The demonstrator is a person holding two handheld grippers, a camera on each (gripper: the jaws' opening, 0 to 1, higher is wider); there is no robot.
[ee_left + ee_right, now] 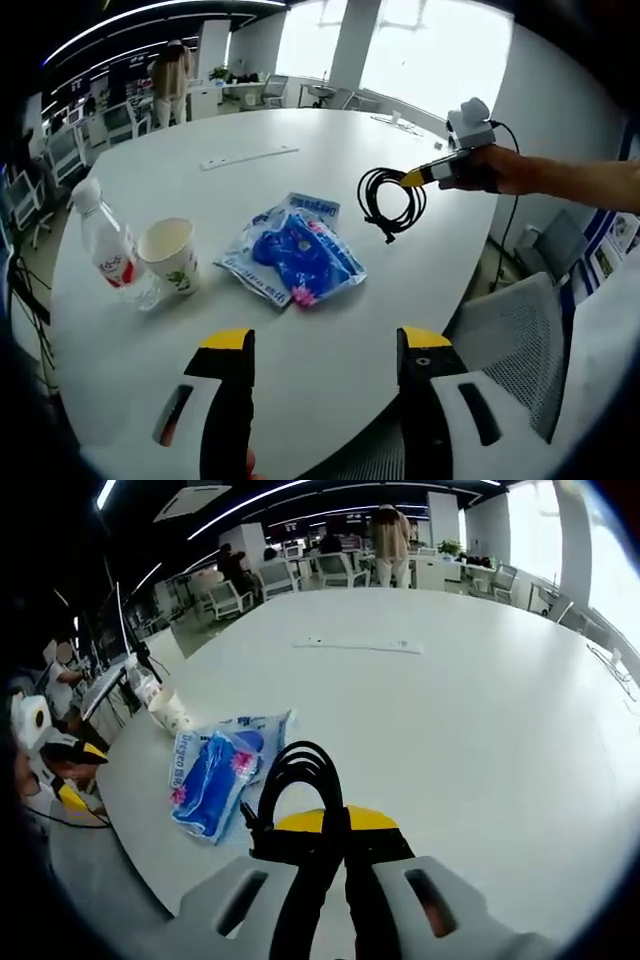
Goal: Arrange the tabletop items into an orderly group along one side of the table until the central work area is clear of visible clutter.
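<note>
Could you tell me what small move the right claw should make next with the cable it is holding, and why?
Probably carry the black cable coil, pinched in the right claw, toward the blue packet and set it down beside it. The packet, paper cup and water bottle already sit together near one edge, while the coil hangs apart from them over the table.

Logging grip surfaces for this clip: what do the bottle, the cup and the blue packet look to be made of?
Bottle: clear thin plastic, glossy, see-through with a red label.
Cup: probably paper, matte off-white with a printed plant motif.
Blue packet: soft plastic film, shiny and crinkled, with highlights on its folds.
</note>
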